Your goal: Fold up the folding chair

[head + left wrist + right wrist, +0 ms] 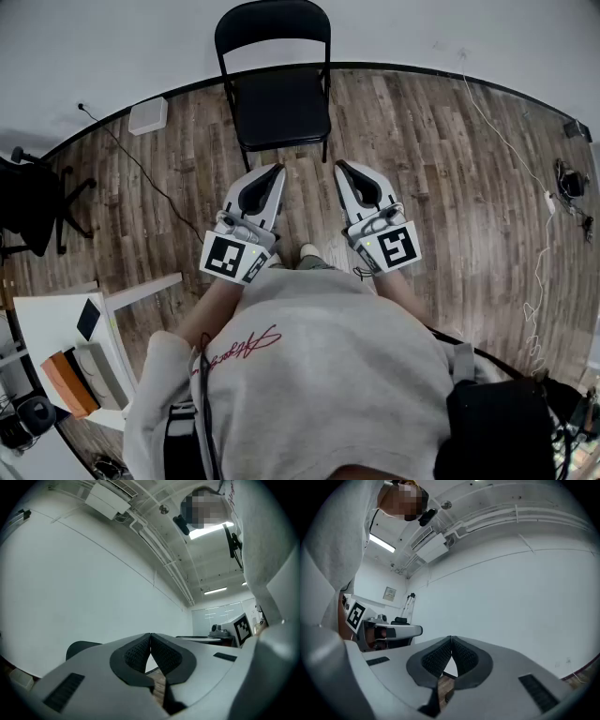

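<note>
From my end, the wearer's top is a light grey sweatshirt [328, 366] with long sleeves. Red script [242, 347] crosses it toward eight o'clock, and a black cable [200, 403] runs down at seven. My left gripper [278, 170] and right gripper [340, 166] have pale grey shells and black ribbed pads [136, 656]. The left cube [234, 256] and right cube [396, 246] bear black-and-white square markers.

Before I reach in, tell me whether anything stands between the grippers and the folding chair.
Nothing visible does. Only bare wood floor lies between the left gripper, the right gripper and the open folding chair ahead. Both grippers are shut and empty.
</note>
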Available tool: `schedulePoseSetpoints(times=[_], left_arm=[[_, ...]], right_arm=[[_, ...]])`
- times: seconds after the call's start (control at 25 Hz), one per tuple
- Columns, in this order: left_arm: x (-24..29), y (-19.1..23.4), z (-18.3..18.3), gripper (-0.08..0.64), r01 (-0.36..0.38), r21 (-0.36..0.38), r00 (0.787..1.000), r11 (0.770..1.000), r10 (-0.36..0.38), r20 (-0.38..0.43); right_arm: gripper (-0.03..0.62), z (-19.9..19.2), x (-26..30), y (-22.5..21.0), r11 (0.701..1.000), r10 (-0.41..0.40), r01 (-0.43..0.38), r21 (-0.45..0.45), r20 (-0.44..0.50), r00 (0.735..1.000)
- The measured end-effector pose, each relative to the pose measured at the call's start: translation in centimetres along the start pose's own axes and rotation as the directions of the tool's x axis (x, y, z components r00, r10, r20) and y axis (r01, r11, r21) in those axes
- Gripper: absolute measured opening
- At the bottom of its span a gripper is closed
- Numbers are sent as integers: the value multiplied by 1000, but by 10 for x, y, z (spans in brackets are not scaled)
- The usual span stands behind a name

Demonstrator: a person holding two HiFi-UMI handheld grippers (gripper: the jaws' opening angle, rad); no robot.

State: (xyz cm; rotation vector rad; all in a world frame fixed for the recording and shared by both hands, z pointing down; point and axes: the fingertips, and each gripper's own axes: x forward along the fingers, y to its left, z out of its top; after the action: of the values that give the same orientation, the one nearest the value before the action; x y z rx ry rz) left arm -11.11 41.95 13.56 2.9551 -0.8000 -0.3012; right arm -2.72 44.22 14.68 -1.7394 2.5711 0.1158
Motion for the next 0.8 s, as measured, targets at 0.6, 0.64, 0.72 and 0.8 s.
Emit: schedulePoseSetpoints(times=[0.6,0.64,0.72,0.8], left_arm=[[8,3,-2,17,3,3,1000,1000,-3,-11],[8,2,-3,17,0,0,1000,1000,0,-10],[10,1,-4,17,-9,-4,1000,1000,9,-8],[14,-1,-6,17,-16,-5,1000,1000,16,-9]], right_arm=[[15,-4,2,-8,1000,-11,11,-13,-19,1000],[15,-5,0,-10,1000,-20,19,-13,-19,1000],[15,-6,-3,-16,999,-39,39,-14,-14,999],[15,-6,-6,-25,998,-54,54,-14,-10,998]])
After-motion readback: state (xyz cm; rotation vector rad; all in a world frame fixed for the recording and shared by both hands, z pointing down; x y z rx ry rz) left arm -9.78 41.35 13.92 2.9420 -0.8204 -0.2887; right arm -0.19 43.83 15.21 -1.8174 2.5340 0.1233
